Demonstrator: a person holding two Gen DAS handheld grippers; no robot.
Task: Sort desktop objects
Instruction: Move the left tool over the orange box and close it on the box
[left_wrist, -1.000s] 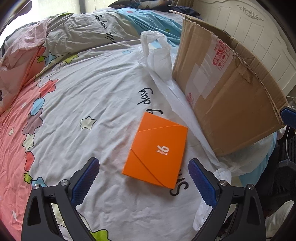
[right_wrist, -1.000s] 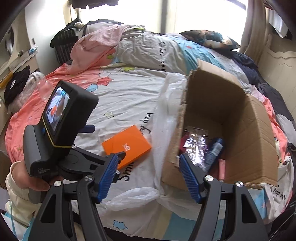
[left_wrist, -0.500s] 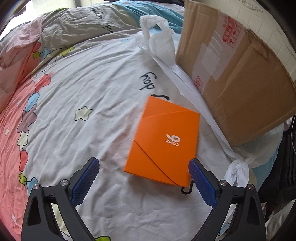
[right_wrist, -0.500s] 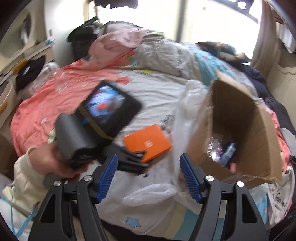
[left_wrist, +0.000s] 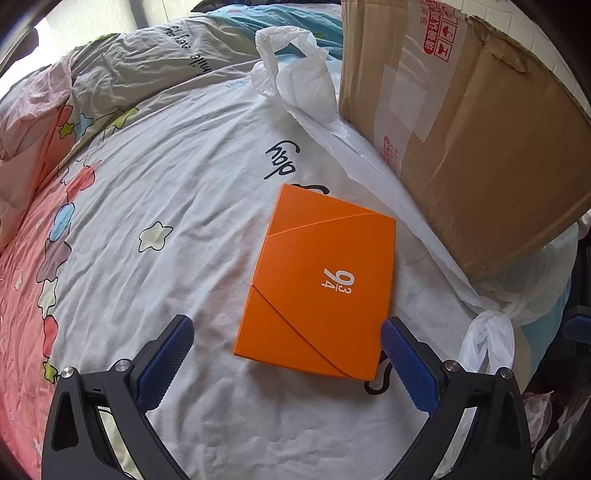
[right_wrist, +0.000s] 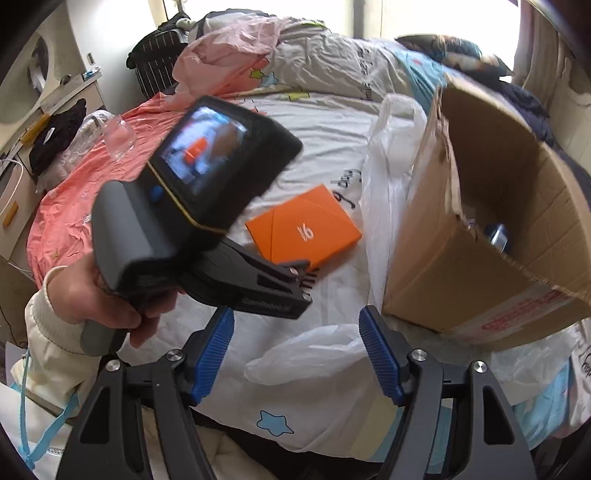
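Left gripper (left_wrist: 284, 354): jaws spread wide with nothing between them, low over the bed, lined up with the near end of the orange box. The right-hand pad sits just beside the box's near corner, but I can't tell if it touches.

Right gripper (right_wrist: 297, 354): also wide apart and empty, hanging back at the bed's edge over a bit of white plastic bag (right_wrist: 314, 354). Looks like it's just waiting.

Orange box (left_wrist: 321, 284): flat on the white bedsheet (left_wrist: 184, 192), number print facing up, near the cardboard box but clearly apart from it, with the plastic bag in between.

Cardboard box (right_wrist: 491, 236): open, sitting on the bag. From the right wrist view a couple of things are already inside, something dark blue among them, too small to identify.

Done so far: I'd guess some sorting has happened, since the box has stuff in it.

Left to do: the orange box is the only loose item I can spot on the sheet, and it isn't gripped yet. So grab, lift, drop in the cardboard box. Feels like the tail end of the job.

Watch out: it's thin and flat on soft fabric, so the jaws may pinch sheet along with it.
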